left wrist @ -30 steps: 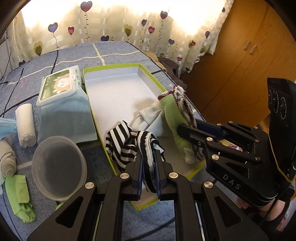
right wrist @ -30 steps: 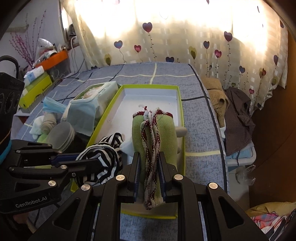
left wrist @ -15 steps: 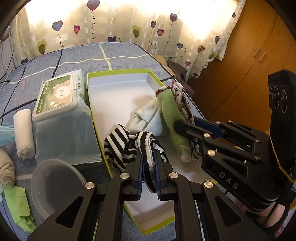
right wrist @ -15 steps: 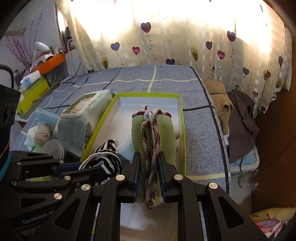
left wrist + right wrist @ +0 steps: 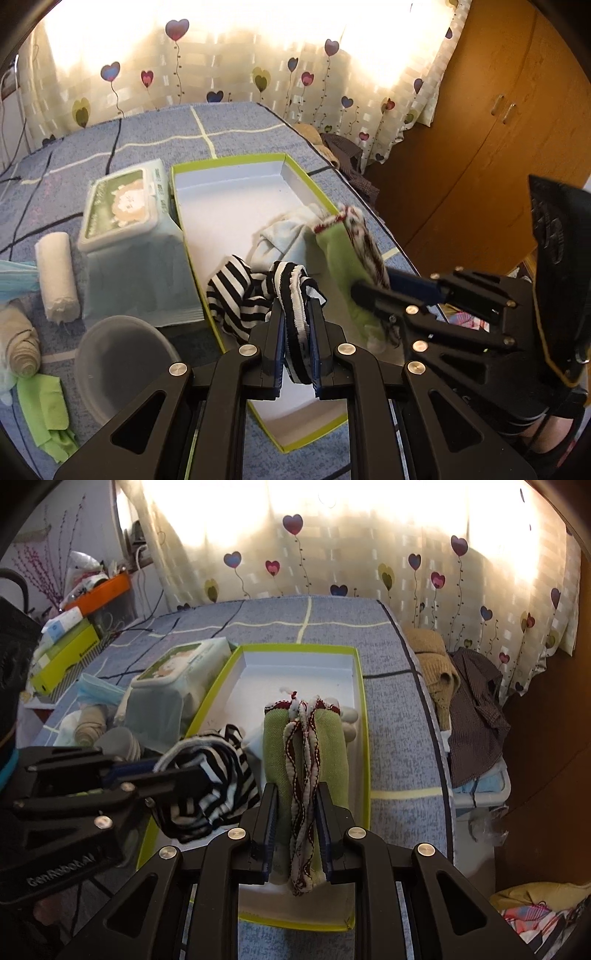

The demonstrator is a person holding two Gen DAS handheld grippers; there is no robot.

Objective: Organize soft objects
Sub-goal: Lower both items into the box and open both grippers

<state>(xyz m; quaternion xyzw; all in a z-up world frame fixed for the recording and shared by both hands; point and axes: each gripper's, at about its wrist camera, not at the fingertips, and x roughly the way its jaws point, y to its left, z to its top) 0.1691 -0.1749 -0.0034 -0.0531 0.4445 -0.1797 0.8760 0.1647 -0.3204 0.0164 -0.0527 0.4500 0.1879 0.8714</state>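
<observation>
Bed: the blue checked cover (image 5: 240, 133) carried everything; it was soft and gave under a load.
Box: the green-rimmed box (image 5: 364, 738) lay open in the middle of the bed, its white floor mostly bare toward 12 o'clock. It looked light and stiff enough to keep its shape.
Wipes pack: the pack (image 5: 125, 206) stood just beside the box wall at 9 o'clock.
Green sock: the sock with red-white trim (image 5: 306, 746) hung over the box; limp and light, I judged. Best held at the thick cuff, where the folds bunch.
Striped sock: the black-white sock (image 5: 240, 291) draped over the box's 9 o'clock wall, thin and stretchy, likely to slip if pinched at one layer.
Right tongs: the right tongs (image 5: 295, 834) were opening, the green sock's trim between the pads.
Left tongs: the left tongs (image 5: 295, 343) were closed tightly on the striped sock.
</observation>
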